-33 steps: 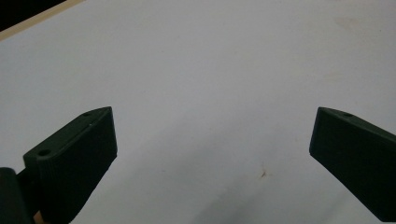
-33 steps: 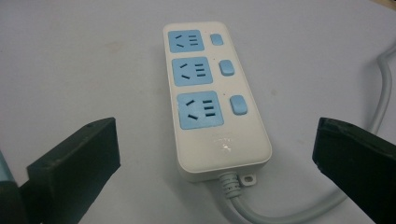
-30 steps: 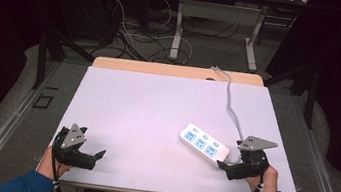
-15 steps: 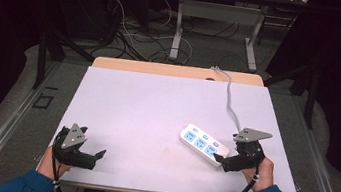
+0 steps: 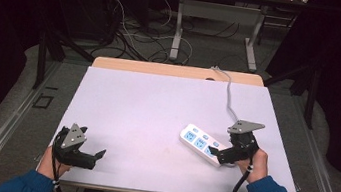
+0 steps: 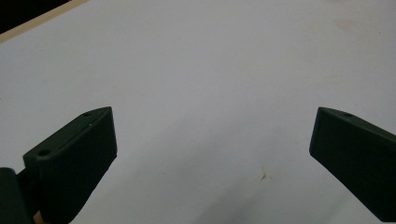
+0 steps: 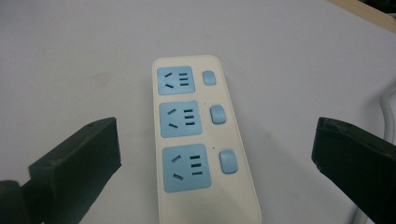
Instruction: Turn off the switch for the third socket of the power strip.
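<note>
my right gripper point(image 5: 215, 153) hovers with its black jaws spread wide, at the near end of the white plastic power strip with three blue sockets and blue switches point(image 7: 198, 135), which lies flat on the pale table point(image 5: 146, 108) toward its right side; its grey cable point(image 5: 229, 96) runs to the far edge. my left gripper point(image 5: 97, 154) rests near the front left edge, jaws apart over bare tabletop.

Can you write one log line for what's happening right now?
right gripper: open, astride power strip | left gripper: open, idle | table
</note>
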{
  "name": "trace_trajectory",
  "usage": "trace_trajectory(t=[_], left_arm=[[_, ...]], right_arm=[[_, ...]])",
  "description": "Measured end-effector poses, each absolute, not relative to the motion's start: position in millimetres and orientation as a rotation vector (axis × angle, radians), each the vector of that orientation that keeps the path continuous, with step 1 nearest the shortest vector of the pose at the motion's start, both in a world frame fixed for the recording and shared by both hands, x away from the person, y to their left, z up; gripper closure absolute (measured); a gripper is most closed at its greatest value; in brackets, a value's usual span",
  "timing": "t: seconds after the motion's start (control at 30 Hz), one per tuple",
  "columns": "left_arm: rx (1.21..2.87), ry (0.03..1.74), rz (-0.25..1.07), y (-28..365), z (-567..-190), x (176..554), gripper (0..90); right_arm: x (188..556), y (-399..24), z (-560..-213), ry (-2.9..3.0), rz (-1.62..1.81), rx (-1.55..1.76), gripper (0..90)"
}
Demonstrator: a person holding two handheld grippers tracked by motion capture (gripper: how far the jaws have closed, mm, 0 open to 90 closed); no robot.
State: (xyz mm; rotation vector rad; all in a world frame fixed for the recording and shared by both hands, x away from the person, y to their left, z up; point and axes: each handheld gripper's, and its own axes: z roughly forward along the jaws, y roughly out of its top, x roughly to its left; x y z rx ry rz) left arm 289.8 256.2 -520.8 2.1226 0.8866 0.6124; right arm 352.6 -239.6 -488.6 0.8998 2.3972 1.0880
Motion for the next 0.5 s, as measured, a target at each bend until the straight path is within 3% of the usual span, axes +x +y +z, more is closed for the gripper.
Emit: trace_trajectory(t=[0.5], left_arm=[[2.135,0.875,0.62,256.2,-520.5,290.8,0.6]], right_arm=[[372.5,-226.8,-486.9,2.432,1.092,0.901,0.5]])
